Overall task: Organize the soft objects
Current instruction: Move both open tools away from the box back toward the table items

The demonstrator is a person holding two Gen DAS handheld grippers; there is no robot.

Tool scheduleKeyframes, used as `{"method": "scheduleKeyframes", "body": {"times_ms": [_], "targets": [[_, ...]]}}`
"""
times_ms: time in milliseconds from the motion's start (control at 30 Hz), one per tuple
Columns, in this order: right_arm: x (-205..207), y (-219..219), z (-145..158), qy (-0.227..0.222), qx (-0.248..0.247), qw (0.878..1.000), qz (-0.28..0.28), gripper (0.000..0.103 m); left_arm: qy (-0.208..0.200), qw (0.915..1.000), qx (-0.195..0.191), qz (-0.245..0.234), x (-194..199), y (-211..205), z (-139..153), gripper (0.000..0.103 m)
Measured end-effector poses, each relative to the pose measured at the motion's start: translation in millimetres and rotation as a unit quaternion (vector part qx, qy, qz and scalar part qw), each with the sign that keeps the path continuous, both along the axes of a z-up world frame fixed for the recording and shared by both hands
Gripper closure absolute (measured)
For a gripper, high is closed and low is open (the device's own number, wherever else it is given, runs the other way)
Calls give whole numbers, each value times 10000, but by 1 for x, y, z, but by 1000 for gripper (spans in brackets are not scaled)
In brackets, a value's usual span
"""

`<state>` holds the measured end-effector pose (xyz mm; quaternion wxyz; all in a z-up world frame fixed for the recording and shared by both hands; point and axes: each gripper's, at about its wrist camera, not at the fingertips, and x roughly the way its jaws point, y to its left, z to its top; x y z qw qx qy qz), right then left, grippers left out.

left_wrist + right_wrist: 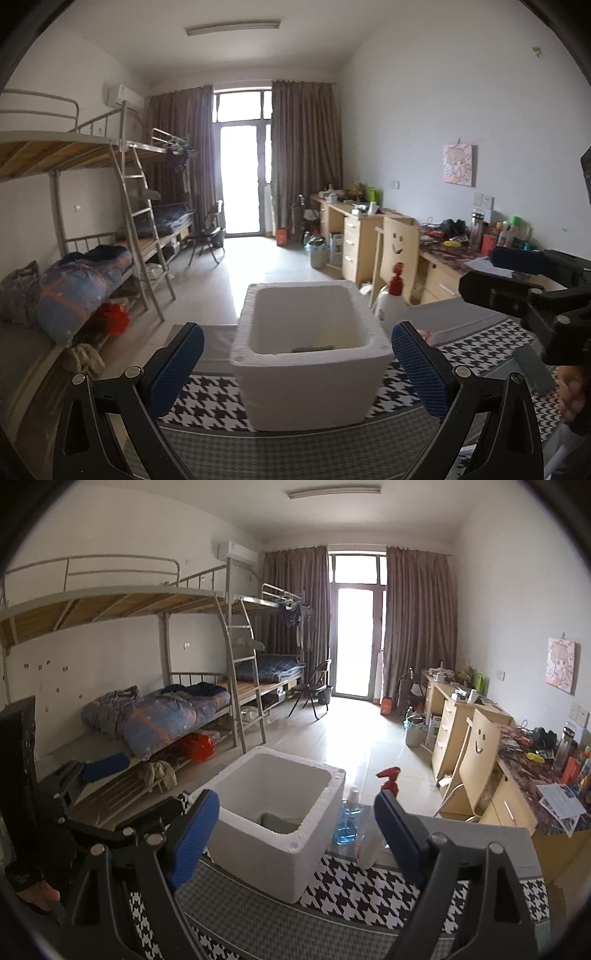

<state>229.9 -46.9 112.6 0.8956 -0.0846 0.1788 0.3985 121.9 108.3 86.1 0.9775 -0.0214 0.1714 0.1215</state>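
A white foam box (314,387) stands on a houndstooth cloth (210,402); a greenish soft thing (313,348) lies at its bottom. In the left wrist view my left gripper (297,354) is open, its blue pads on either side of the box's near wall without touching it. The right gripper shows at that view's right edge (517,280). In the right wrist view the right gripper (297,830) is open and empty, facing the same box (266,853), where a grey-green soft thing (279,821) lies inside. The left gripper's blue pad (105,766) appears at far left.
A white spray bottle with a red trigger (384,812) and a blue liquid bottle (347,821) stand right of the box. Pale wooden desks (454,716) and a chair with a smiley (480,760) line the right wall; bunk beds (155,709) stand at left.
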Motion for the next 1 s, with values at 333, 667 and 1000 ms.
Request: {"method": "scheduleKeyframes", "body": {"times_ms": [333, 667, 1000], "targets": [[-13, -30, -7, -36, 99, 9998, -155, 14, -68, 9997, 66, -237, -8, -22, 4, 1], [-25, -53, -11, -119, 178, 9994, -279, 14, -100, 9992, -11, -396, -17, -36, -1, 1], [-33, -78, -20, -119, 291, 9981, -522, 14, -113, 9980, 45, -615, -24, -57, -4, 1]]}}
